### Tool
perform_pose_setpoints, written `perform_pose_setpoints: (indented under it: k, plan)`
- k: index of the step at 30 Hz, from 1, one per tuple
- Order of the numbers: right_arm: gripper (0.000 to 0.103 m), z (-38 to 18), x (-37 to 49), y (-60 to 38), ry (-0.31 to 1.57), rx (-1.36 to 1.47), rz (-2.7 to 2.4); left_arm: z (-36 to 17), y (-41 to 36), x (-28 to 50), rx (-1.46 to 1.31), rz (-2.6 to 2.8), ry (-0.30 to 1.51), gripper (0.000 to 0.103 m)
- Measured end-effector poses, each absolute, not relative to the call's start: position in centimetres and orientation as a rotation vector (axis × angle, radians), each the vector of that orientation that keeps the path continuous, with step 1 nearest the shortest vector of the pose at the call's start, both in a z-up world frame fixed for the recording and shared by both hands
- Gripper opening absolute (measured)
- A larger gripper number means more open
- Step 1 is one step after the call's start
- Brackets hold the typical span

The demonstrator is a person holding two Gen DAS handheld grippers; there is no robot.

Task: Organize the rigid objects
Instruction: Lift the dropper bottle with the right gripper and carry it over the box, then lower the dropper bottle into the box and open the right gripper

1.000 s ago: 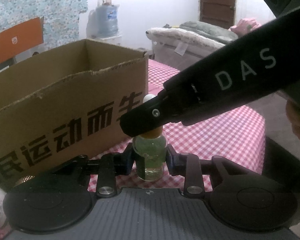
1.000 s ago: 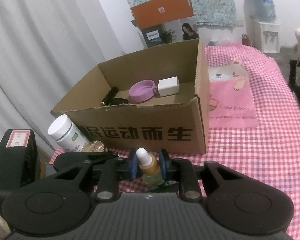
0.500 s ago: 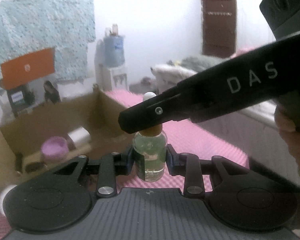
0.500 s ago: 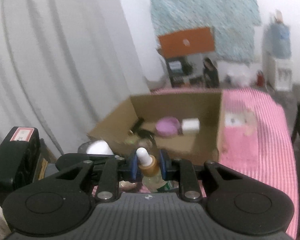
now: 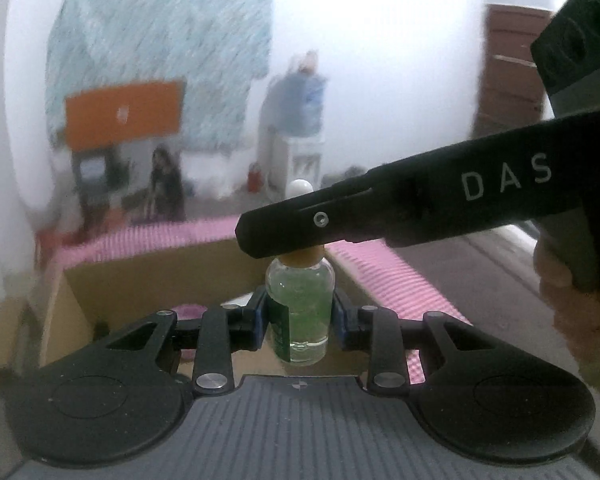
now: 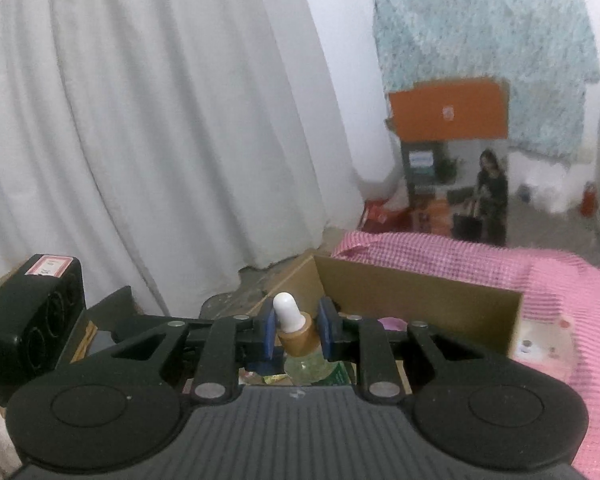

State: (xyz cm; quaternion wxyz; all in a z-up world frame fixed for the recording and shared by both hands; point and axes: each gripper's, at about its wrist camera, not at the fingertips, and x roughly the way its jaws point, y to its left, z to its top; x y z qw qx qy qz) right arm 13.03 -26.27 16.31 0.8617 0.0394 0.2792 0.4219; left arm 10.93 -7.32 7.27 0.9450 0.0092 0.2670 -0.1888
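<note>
Because both tongs clamp one dropper bottle point(image 5: 300, 312), the left gripper point(image 5: 300, 316) pinching its glass body and the right gripper point(image 6: 296, 330) its tan collar, any uneven pull above the cardboard box point(image 6: 420, 300) could twist the cap loose or drop it. The right gripper's side reads "DAS".

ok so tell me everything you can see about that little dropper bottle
The dropper bottle is small, clear and round, glass by its look, holding pale green liquid, with a dark green label on one side. Above a tan collar sits a white rubber bulb. It stands upright, off the table, above the open cardboard box. The left tongs clamp its body; the right tongs clamp its collar.
</note>
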Motion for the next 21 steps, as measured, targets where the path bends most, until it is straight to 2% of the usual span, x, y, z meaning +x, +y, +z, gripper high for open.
perform_pose_setpoints:
  k: [11,21]
  plan:
    - [0.023,9.0,22.3,-22.7,0.814,0.115,0.887,1.7,-4.8,19.0,-0.144,-0.313,0.795,0.031]
    - [0.020,5.4,24.2,-21.9,0.898,0.087,0.850,0.2,-4.7,19.5,-0.175,-0.300,0.868,0.033]
